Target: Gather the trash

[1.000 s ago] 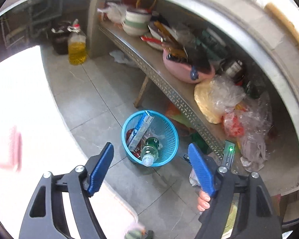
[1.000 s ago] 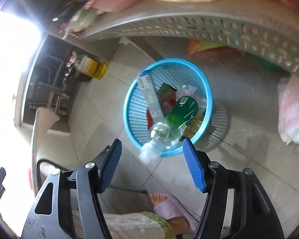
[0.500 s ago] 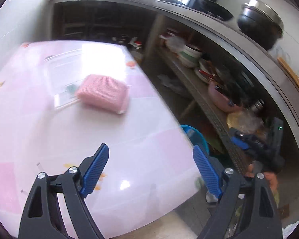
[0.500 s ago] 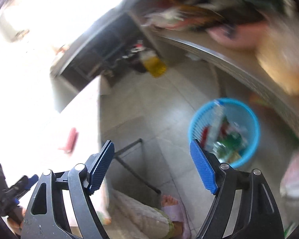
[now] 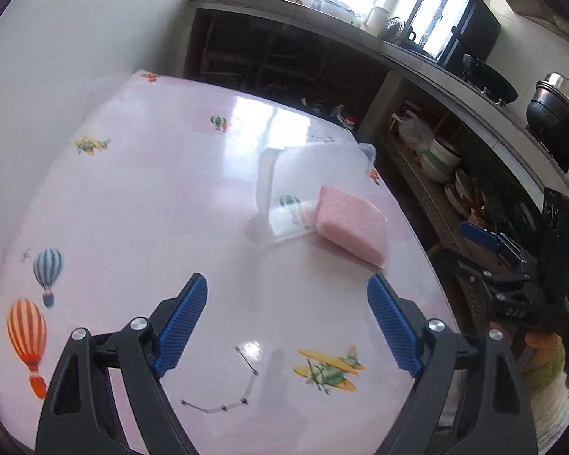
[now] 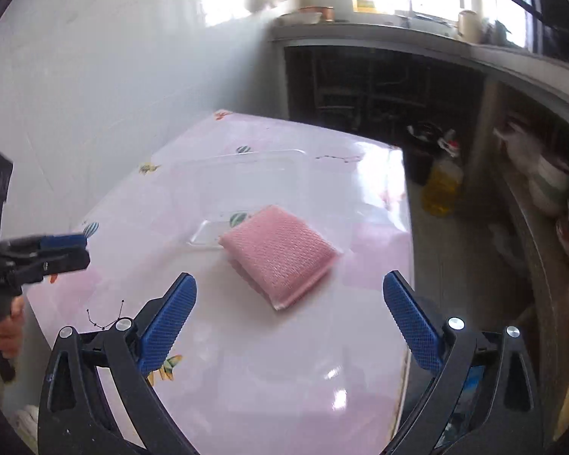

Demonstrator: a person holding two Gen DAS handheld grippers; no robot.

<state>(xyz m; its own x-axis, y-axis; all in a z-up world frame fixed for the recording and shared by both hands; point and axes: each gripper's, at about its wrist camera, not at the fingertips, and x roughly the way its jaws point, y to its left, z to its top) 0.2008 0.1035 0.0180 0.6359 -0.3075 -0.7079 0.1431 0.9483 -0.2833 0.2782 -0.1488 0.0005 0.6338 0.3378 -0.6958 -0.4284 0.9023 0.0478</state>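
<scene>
Both views have swung up from the floor and the blue bin, now out of sight, to the table (image 5: pixel 132 208); both tools came away with nothing in them. Left gripper (image 5: pixel 286 326) spread wide, nothing between its jaws, over the near part of the table; right gripper (image 6: pixel 290 322) likewise spread and bare, aimed at the pink sponge (image 6: pixel 280 254). Sponge lies on the tablecloth, touching the near edge of a clear plastic tray (image 6: pixel 242 174); both untouched. Judgement: last drop finished; sponge or tray likely the next pickup, if either counts as trash.
</scene>
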